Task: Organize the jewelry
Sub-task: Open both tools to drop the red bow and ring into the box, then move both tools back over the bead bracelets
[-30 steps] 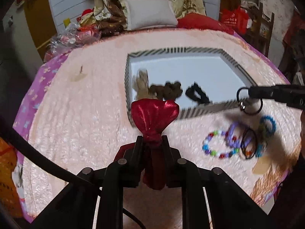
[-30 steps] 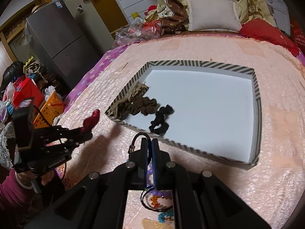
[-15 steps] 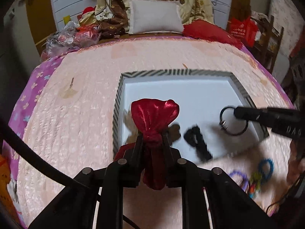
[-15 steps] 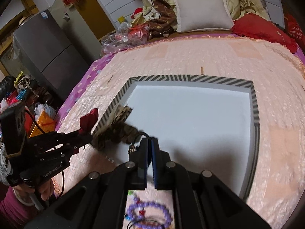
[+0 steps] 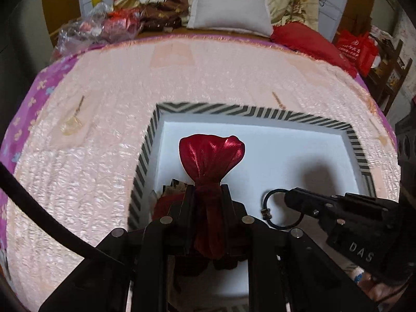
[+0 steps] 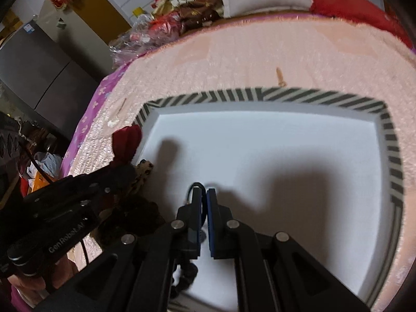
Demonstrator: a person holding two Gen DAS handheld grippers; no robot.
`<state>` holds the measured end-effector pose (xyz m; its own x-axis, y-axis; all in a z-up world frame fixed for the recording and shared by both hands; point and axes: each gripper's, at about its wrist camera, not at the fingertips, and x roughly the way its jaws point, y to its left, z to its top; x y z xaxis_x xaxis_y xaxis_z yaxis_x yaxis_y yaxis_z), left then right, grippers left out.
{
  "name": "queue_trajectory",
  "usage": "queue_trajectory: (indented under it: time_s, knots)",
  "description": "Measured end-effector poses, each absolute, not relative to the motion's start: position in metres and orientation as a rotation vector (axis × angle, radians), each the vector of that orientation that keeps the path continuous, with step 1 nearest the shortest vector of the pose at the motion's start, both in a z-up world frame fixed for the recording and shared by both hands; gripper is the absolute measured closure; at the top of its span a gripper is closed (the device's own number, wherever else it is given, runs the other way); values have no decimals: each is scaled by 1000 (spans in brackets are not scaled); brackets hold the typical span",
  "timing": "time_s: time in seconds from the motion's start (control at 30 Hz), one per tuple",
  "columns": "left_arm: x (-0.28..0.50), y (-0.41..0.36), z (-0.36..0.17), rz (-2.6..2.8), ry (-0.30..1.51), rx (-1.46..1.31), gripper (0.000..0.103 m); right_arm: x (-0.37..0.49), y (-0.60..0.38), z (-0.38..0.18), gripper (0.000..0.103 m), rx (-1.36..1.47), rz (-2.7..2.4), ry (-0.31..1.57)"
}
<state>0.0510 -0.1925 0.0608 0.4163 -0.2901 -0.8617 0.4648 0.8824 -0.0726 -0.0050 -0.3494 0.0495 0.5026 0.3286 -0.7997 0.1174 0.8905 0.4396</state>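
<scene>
A white tray with a striped rim (image 5: 249, 111) (image 6: 260, 95) lies on the pink bedspread. My left gripper (image 5: 208, 189) is shut on a shiny red satin scrunchie (image 5: 210, 156), held over the tray's left part; it shows in the right wrist view (image 6: 126, 140). My right gripper (image 6: 204, 192) is shut on a thin black ring with a metal clasp (image 5: 275, 209), held over the tray floor; only its top edge shows there (image 6: 195, 186). A leopard-print scrunchie (image 6: 144, 167) and a dark one (image 6: 140, 208) lie in the tray's left corner, partly hidden.
The pink quilted bedspread (image 5: 104, 130) surrounds the tray. A white pillow (image 5: 228, 13), a red cushion (image 5: 306, 39) and clutter in plastic bags (image 5: 104, 26) lie at the bed's far edge. A grey fridge (image 6: 39, 65) stands to the left.
Both grippers have moved forward over the tray with their loads. The bead bracelets and hair ties on the bedspread have dropped out of view.
</scene>
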Motion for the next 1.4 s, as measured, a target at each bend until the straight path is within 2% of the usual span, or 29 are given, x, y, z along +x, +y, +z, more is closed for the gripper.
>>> queue_trajectory:
  time_s: [0.1,0.17,0.27,0.3,0.33,0.5,0.83,1.4]
  knots:
    - [53,-194,48,-471,1065,191,98,0,-348,41,99,484,120,1062]
    - [53,-194,43,-478,1074,192,95,2,-350,34,95,500,104,1092]
    - [52,-191,42,-497,1072,174,84,-4,-357,35,80,531,90,1087]
    - [51,-189,44,-507,1067,153,80,-7,-360,37,66,537,80,1079]
    - [51,-187,45,-517,1061,134,79,-12,-363,41,60,545,69,1060]
    - [40,-173,63,-500,1017,79,77,-35,-367,60,60,543,88,1023]
    - [-32,-136,97,-394,887,97,77,-130,-362,109,56,465,80,877]
    - [-135,-108,91,-320,855,91,77,-233,-336,117,56,378,94,801]
